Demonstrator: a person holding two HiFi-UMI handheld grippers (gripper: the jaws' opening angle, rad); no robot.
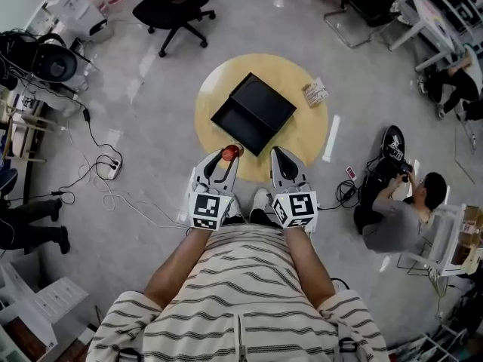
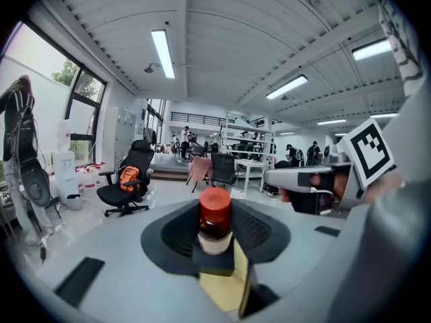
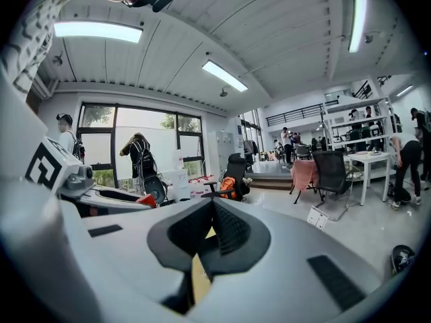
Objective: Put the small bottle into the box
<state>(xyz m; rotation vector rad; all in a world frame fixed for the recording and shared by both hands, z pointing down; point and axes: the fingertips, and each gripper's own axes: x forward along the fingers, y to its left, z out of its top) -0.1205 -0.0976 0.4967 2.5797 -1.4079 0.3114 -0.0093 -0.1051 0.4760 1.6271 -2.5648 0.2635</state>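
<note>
A small bottle (image 2: 215, 219) with a red cap and a pale label stands upright between the dark pads of my left gripper (image 1: 226, 157), which is shut on it. In the head view its red cap (image 1: 230, 153) shows at the near edge of the round yellow table (image 1: 306, 134). The black box (image 1: 253, 113) lies open in the middle of that table, just beyond the bottle. My right gripper (image 1: 278, 155) hovers beside the left one at the same table edge, its jaws closed together (image 3: 211, 214) with nothing between them.
A small printed card (image 1: 315, 92) lies on the table's right side. A black office chair (image 1: 172, 6) stands behind the table. Cables and a power strip (image 1: 112, 166) run over the floor at the left. A person (image 1: 396, 213) sits on the floor at the right.
</note>
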